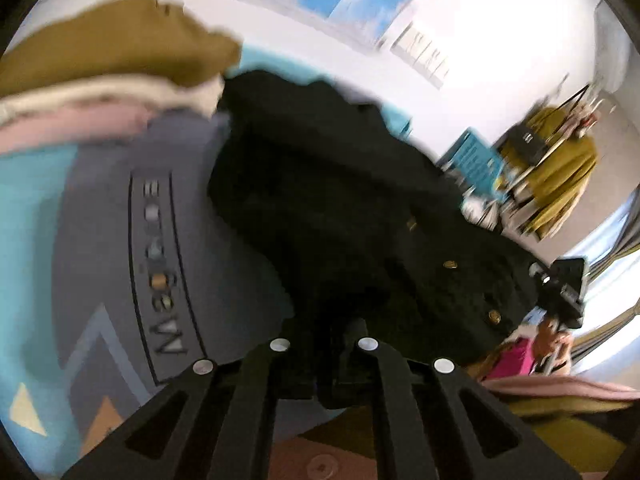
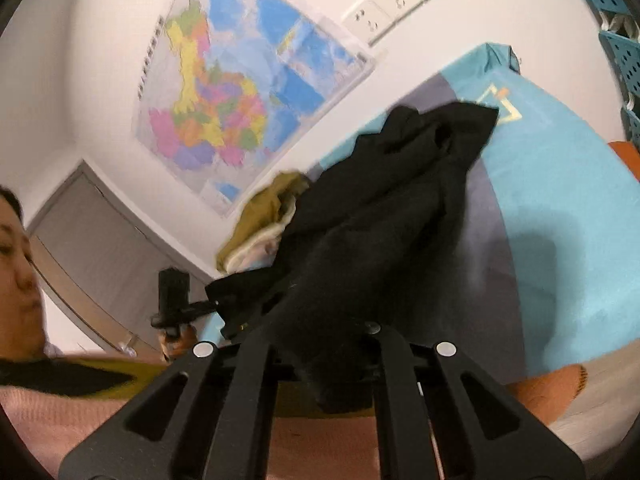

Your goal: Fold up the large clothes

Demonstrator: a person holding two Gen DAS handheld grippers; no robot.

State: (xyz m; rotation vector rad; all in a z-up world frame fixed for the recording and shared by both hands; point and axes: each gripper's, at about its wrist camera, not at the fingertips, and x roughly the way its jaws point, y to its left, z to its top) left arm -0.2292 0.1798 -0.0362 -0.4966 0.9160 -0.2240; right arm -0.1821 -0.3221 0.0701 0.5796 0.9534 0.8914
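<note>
A large black garment (image 1: pixel 340 208) with small gold buttons lies crumpled over the blue and grey cloth (image 1: pixel 100 208) that covers the table. My left gripper (image 1: pixel 326 360) is shut on one edge of it, the fabric bunched between the fingers. In the right wrist view the same black garment (image 2: pixel 380 216) drapes up from my right gripper (image 2: pixel 340 364), which is shut on another edge and holds it lifted. The other gripper (image 2: pixel 174 300) shows at the left of that view, clamped on the garment's far corner.
A pile of folded clothes, olive on top, (image 1: pixel 120 60) sits at the table's far side, olive pile (image 2: pixel 264 216) beside the black garment. A map (image 2: pixel 240 100) hangs on the wall. A person's face is at the left edge. Blue bins (image 2: pixel 624 52) stand at right.
</note>
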